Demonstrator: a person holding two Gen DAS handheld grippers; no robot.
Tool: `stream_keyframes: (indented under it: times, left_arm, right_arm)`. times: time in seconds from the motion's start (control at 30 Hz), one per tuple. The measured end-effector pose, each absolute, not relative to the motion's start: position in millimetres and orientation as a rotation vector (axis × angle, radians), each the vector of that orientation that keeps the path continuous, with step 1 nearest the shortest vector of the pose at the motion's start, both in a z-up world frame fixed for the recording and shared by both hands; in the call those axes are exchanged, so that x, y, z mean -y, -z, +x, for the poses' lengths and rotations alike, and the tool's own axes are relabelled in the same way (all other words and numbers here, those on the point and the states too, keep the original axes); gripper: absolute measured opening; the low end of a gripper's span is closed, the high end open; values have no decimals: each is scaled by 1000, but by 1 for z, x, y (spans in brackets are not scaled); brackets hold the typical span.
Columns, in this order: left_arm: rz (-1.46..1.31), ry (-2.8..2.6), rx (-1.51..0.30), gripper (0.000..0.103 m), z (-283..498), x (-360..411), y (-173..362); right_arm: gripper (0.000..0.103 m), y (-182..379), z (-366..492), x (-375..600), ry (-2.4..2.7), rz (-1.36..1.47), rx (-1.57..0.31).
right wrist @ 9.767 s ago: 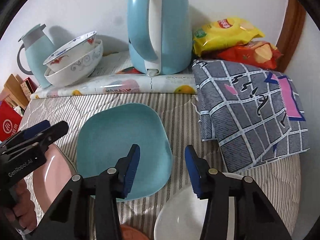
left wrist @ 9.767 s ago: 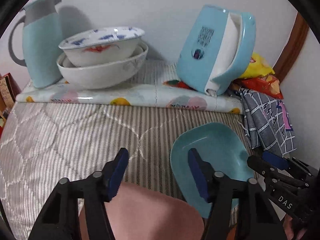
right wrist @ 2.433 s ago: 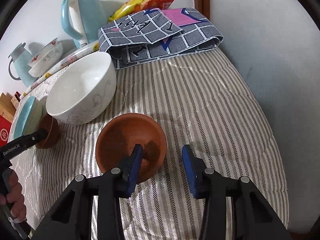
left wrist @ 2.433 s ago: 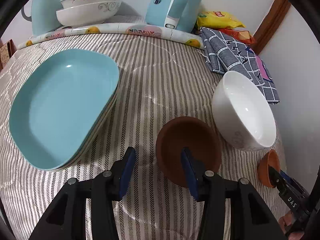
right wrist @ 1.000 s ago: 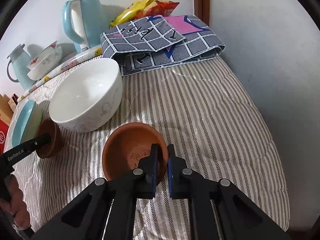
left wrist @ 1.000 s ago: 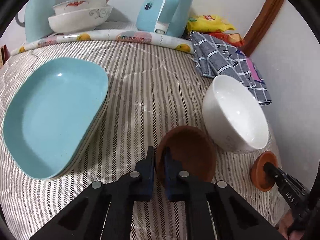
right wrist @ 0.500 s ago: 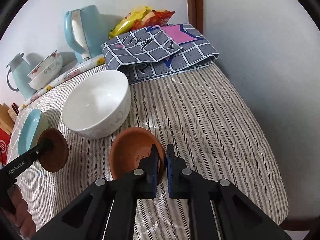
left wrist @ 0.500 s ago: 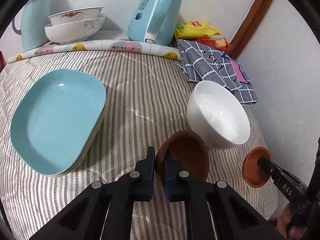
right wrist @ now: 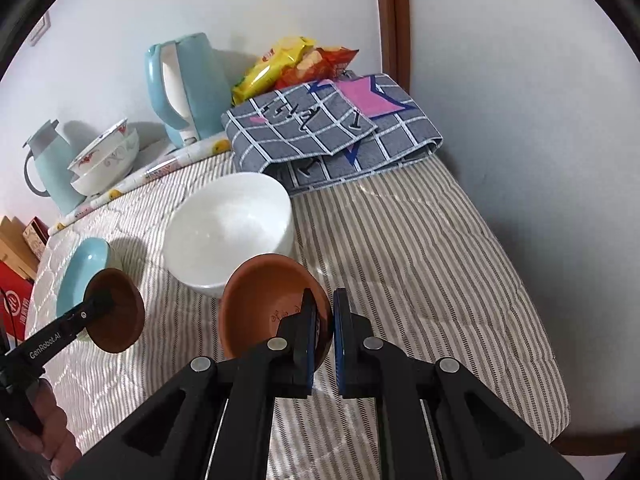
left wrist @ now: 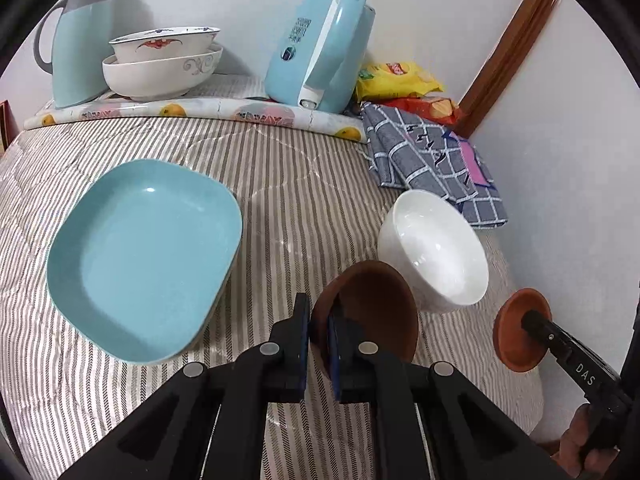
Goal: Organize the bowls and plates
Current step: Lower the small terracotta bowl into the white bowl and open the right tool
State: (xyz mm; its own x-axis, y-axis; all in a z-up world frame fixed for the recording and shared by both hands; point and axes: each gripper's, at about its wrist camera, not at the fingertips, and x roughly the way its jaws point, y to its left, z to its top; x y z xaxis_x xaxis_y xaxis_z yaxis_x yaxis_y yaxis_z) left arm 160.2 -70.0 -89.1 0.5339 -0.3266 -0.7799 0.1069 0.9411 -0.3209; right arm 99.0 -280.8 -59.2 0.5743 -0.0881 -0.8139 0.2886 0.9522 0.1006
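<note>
My left gripper (left wrist: 319, 316) is shut on the near rim of a dark brown bowl (left wrist: 372, 308), which hangs above the striped cloth. My right gripper (right wrist: 325, 312) is shut on the rim of an orange-brown bowl (right wrist: 268, 296), also lifted off the cloth. Each held bowl shows in the other view: the orange-brown bowl (left wrist: 516, 332) at the right, the dark brown bowl (right wrist: 116, 312) at the left. A white bowl (left wrist: 434, 248) (right wrist: 228, 232) stands just beyond both. A light blue plate (left wrist: 144, 256) tops a small stack to the left.
At the back stand two stacked patterned bowls (left wrist: 160, 64), a light blue jug (left wrist: 76, 40), a blue kettle (left wrist: 320, 48), snack bags (left wrist: 400, 80) and a folded checked cloth (left wrist: 432, 160). A wall (left wrist: 560, 160) closes off the right side. Boxes (right wrist: 16, 264) sit at the far left.
Both grippers have risen with their bowls, which now hang off the cloth. The white bowl and the blue plate have not moved.
</note>
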Motion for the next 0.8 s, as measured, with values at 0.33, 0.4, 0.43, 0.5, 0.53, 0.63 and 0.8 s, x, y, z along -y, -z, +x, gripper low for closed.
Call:
stream_keyframes:
  times: [0.33, 0.4, 0.43, 0.5, 0.53, 0.63, 0.8]
  left_arm:
    - [-247, 247, -951, 9, 168, 56, 76]
    - [-252, 255, -950, 9, 170, 55, 74]
    - [-251, 253, -948, 9, 171, 55, 73]
    - [-237, 245, -945, 9, 172, 56, 71]
    - [-238, 244, -945, 9, 173, 56, 71]
    - [-242, 240, -944, 9, 176, 54, 70]
    - [-245, 232, -938, 9, 183, 52, 67]
  right_arm:
    - [8, 44, 110, 271, 209, 234, -905]
    - [8, 43, 113, 270, 206, 238, -903]
    - [8, 43, 114, 270, 204, 239, -901]
    - [8, 42, 117, 270, 202, 241, -899]
    - [8, 42, 119, 270, 202, 241, -898]
    - [8, 41, 122, 269, 199, 241, -898]
    - [8, 38, 130, 268, 198, 239, -897]
